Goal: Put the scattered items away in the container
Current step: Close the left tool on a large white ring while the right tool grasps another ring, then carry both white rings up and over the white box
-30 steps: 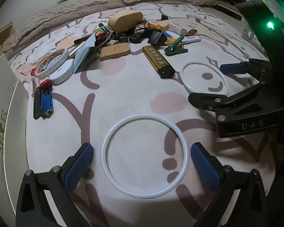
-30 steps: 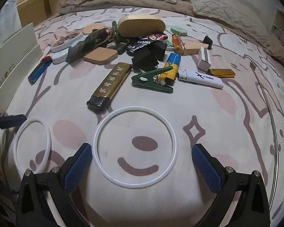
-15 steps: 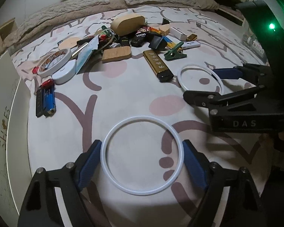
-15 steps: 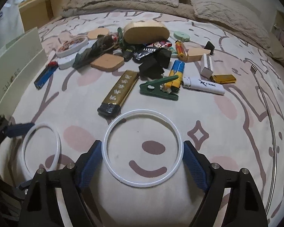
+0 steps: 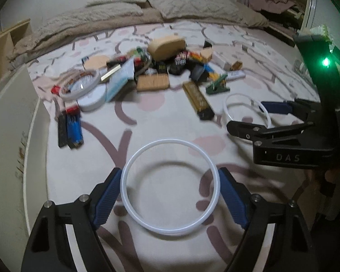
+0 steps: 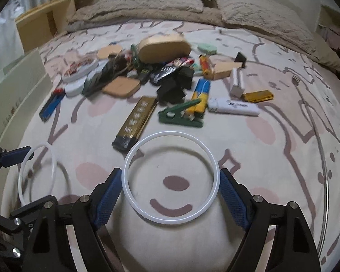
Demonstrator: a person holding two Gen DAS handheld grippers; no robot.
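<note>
Above the patterned bedspread (image 5: 170, 113), left gripper (image 5: 170, 190) and right gripper (image 6: 171, 187) each clamp 1 white ring (image 5: 133, 213) (image 6: 213, 165), both raised.

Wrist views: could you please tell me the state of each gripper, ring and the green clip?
left gripper, jaws just closed, shut on left ring.
left ring, gripped, raised off the bedspread.
right gripper, jaws just closed, shut on right ring.
right ring, gripped, raised off the bedspread.
green clip, shut, lying on the bedspread.

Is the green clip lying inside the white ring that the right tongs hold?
No, the green clip lies on the bedspread beyond the white ring, outside its rim.
</note>
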